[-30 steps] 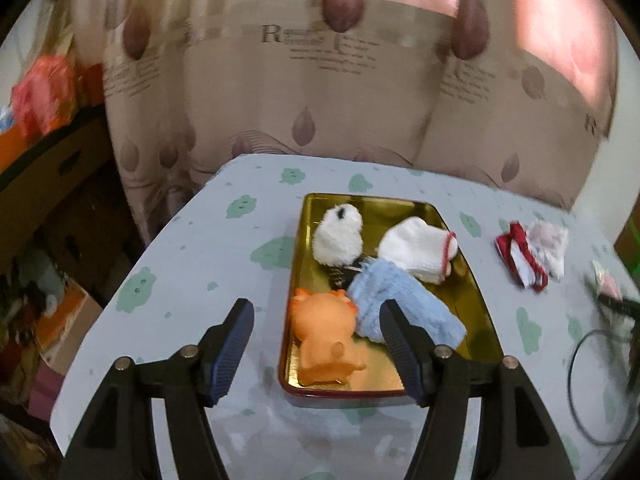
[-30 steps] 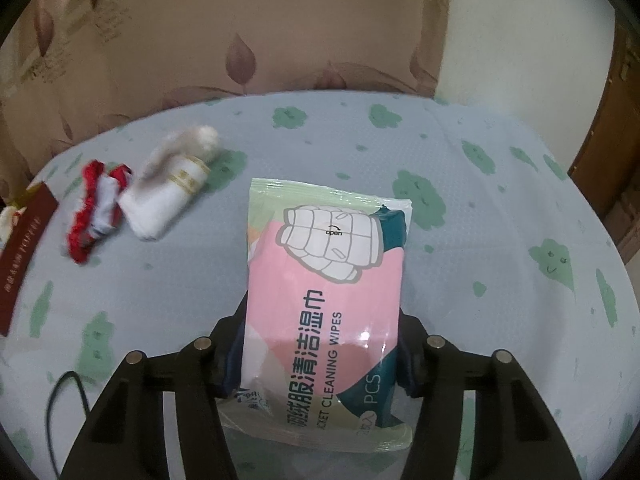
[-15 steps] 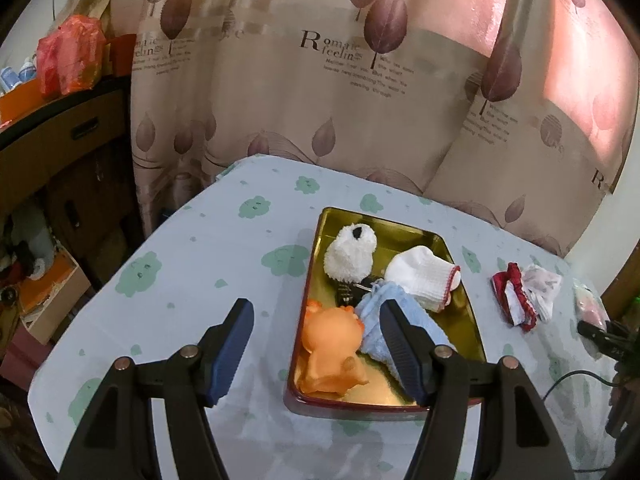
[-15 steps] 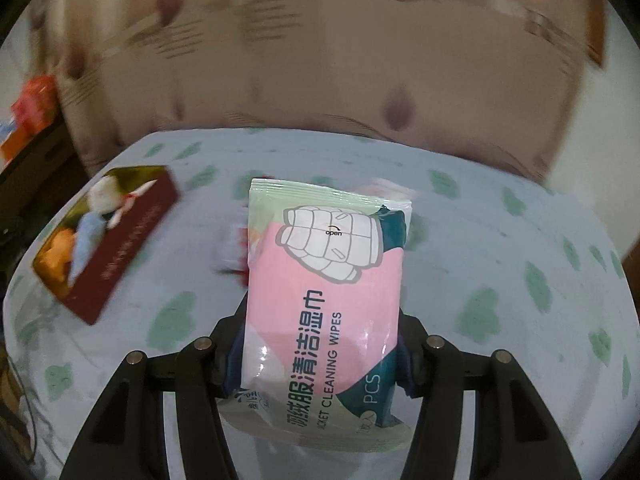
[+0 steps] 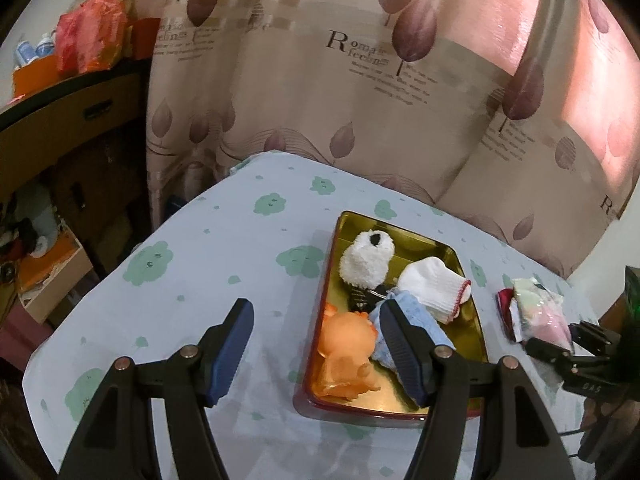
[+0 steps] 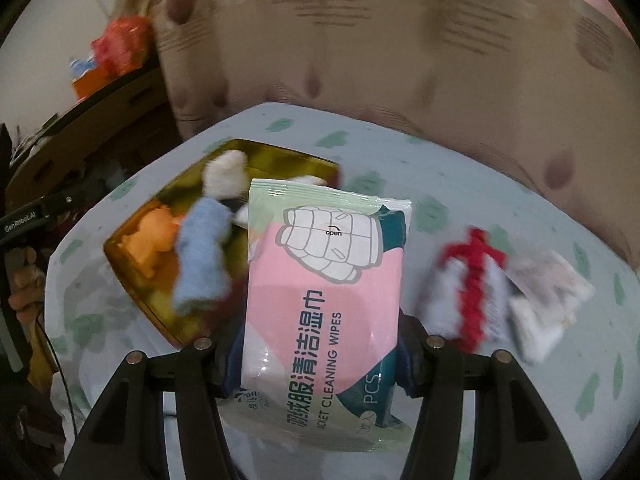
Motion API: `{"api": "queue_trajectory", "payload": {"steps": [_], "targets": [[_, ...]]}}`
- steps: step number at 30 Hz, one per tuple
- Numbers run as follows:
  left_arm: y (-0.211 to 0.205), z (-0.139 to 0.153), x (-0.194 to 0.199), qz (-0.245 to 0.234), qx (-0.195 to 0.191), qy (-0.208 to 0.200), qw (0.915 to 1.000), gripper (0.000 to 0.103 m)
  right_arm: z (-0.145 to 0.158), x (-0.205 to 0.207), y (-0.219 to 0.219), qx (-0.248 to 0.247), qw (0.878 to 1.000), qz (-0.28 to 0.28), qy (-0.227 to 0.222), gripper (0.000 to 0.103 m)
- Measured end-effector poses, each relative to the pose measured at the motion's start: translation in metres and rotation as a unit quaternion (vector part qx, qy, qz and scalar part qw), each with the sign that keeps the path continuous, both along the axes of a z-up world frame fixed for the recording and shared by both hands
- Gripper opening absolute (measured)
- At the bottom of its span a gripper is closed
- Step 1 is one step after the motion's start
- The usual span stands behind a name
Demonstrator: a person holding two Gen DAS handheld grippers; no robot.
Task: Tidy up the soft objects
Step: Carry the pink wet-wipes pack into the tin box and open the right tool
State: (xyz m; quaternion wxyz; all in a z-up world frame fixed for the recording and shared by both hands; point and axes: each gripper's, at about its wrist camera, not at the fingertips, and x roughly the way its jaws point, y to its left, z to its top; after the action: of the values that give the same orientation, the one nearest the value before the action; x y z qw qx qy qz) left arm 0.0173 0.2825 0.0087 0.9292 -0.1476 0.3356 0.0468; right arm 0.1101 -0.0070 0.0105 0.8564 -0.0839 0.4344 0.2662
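One table (image 5: 224,264) under a green-patterned cloth carries one gold tin tray (image 5: 474,320) holding four soft items: white plush (image 5: 366,260), white sock (image 5: 434,286), blue sock (image 6: 200,256), orange toy (image 5: 348,354). Two socks lie outside it, red-trimmed (image 6: 474,292) and white (image 6: 548,300). Right gripper (image 6: 320,354) clamps one pink wipes pack (image 6: 324,296) above the tray's edge. Left gripper (image 5: 316,350) stands wide apart, empty.

1 tray (image 5: 334,280), 2 plush toys (image 5: 366,264), 3 socks (image 5: 434,290), 1 wipes pk (image 6: 324,292).
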Motion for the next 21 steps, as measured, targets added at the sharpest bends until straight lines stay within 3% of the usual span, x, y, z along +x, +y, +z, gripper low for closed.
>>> {"api": "queue_trajectory", "payload": {"steps": [10, 21], "targets": [[0.004, -0.004, 0.002, 0.000, -0.014, 0.010, 0.9999, 0.067, -0.005, 0.026, 0.083, -0.034, 0.998, 0.051, 0.000, 0.055], [0.008, -0.003, 0.002, 0.005, -0.029, 0.004, 0.9996, 0.067, -0.022, 0.040, 0.119, -0.061, 0.996, 0.061, 0.013, 0.059]]}}
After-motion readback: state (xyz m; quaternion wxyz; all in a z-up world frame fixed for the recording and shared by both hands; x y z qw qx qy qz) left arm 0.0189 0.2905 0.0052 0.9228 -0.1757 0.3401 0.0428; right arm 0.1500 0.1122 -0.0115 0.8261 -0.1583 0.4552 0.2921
